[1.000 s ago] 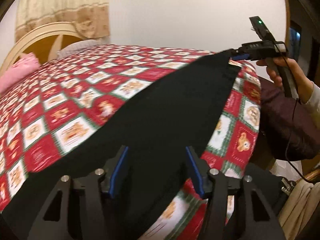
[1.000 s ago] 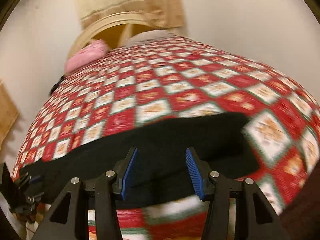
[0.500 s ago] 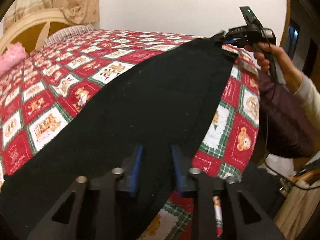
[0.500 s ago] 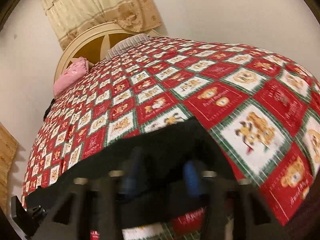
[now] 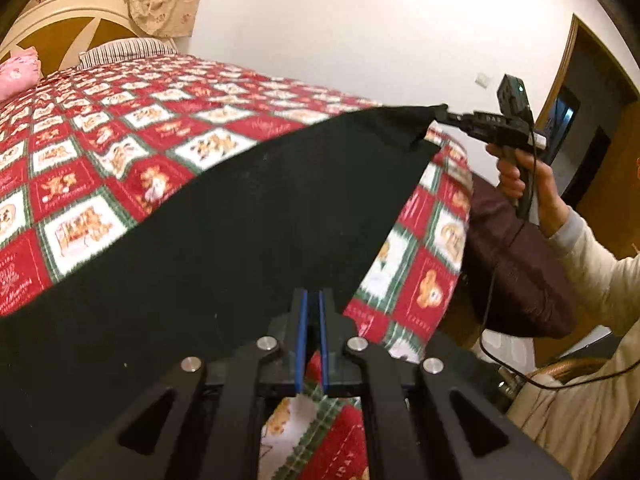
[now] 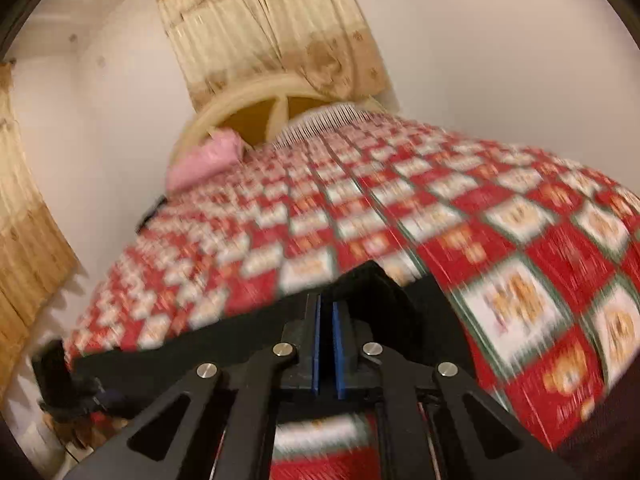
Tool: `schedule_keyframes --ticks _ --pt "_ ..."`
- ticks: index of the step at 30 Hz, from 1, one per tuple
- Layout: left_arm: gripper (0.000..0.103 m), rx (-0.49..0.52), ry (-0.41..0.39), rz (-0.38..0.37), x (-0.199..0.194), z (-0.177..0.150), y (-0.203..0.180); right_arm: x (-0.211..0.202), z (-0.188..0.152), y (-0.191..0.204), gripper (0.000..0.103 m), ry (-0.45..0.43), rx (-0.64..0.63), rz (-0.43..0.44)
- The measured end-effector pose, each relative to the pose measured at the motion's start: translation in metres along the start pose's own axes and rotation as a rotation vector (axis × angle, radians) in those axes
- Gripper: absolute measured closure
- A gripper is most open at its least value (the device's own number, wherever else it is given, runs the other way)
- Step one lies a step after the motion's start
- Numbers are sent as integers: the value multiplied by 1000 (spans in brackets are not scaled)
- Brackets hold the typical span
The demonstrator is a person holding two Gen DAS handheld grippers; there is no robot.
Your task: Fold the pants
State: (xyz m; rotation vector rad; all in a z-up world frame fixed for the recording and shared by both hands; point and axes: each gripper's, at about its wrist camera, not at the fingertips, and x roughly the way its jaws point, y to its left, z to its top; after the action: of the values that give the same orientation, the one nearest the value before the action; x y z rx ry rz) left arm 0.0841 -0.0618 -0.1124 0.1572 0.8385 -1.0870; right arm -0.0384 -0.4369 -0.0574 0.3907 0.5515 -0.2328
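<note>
Left gripper (image 5: 313,300) pinches the near edge of one pair of black pants (image 5: 224,216), cloth spreading toward 12 o'clock over the bed (image 5: 120,128). Right gripper (image 6: 326,308) clamps the far corner, at 2 o'clock in the left view. Two grippers, one garment.

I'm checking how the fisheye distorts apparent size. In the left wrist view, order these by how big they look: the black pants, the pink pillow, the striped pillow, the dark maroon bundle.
1. black pants
2. dark maroon bundle
3. striped pillow
4. pink pillow, cut off by the frame edge

The pillows lie far from the camera, so their order is unsure.
</note>
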Motion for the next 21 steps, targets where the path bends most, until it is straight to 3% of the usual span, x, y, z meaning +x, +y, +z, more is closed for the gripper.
schedule_keyframes --ticks 2,4,6,7,9,11,12,18,21 --pt "97 31 4 66 2 1 -3 1 -17 -17 97 38 48 -26" --pt "90 41 -11 72 0 2 -6 -2 -24 -34 97 45 106 -35" --pt "69 77 -15 118 2 5 -11 -8 -26 -42 97 32 133 -44" --pt "66 97 -16 140 4 6 -13 -9 -25 -45 96 23 141 -53" --pt "63 136 -3 185 10 9 -18 -11 -23 -47 81 16 156 -43" --pt "63 153 2 179 15 10 -23 -10 -22 -48 41 6 166 -30" --pt "63 166 9 176 20 12 -27 -11 -23 -47 36 -8 180 -23" --pt "63 296 82 270 49 12 -46 -1 -26 -38 36 1 175 10" --pt "62 254 86 243 49 18 -38 4 -28 -36 36 14 175 23"
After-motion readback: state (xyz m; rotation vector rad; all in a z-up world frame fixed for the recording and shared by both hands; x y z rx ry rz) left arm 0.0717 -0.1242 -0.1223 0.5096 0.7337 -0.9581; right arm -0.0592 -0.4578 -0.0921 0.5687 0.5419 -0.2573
